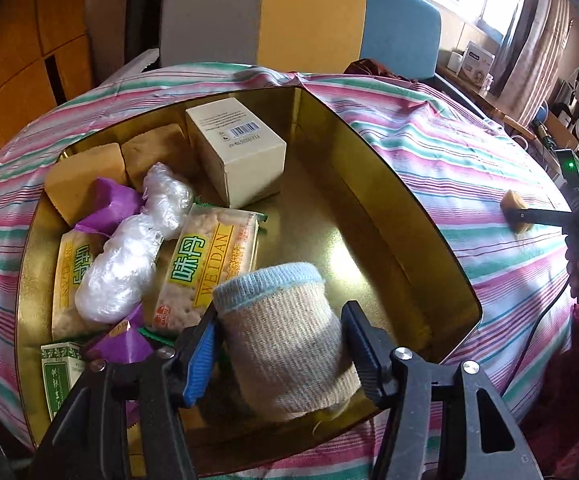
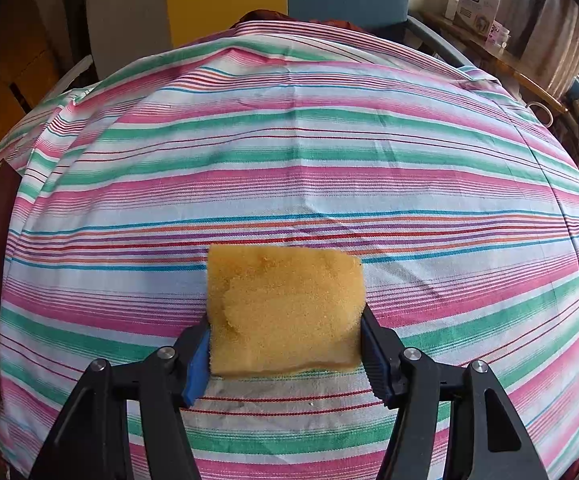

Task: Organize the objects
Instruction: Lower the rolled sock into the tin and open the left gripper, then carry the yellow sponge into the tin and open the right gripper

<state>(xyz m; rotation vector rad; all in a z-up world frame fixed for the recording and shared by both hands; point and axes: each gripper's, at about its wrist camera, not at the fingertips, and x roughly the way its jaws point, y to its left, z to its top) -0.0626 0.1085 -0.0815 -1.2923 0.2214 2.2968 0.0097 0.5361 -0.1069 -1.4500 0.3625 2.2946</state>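
My left hand-held gripper (image 1: 279, 344) hangs over the near end of the gold-lined rectangular tin box (image 1: 369, 152), with a rolled beige knitted sock with a pale blue cuff (image 1: 285, 336) between its fingers. The blue-padded finger (image 1: 197, 360) touches the roll on one side; the black finger (image 1: 363, 352) sits at its other side, and I cannot tell whether it presses. The sock's lower end appears to rest on the box floor, tilted towards me.

Deeper in the box from the sock lie two cracker packets with green lettering (image 1: 205, 264), a crumpled clear plastic bundle (image 1: 133, 252) across them, purple wrappers (image 1: 109, 204), two tan sponge blocks (image 1: 89, 176) against the far wall, and an upright cream cardboard carton with a barcode (image 1: 237, 152). A small green-and-white carton (image 1: 59, 368) stands in the near corner of the box beside the blue pad.

The box sits on a surface covered with a pink, green and white striped cloth (image 2: 289, 152). Well away from the box, out on that cloth, my right hand-held gripper (image 2: 285, 344) is half closed around a yellow-orange sponge block (image 2: 285, 308), both fingers flush against its sides, the sponge resting on the cloth.
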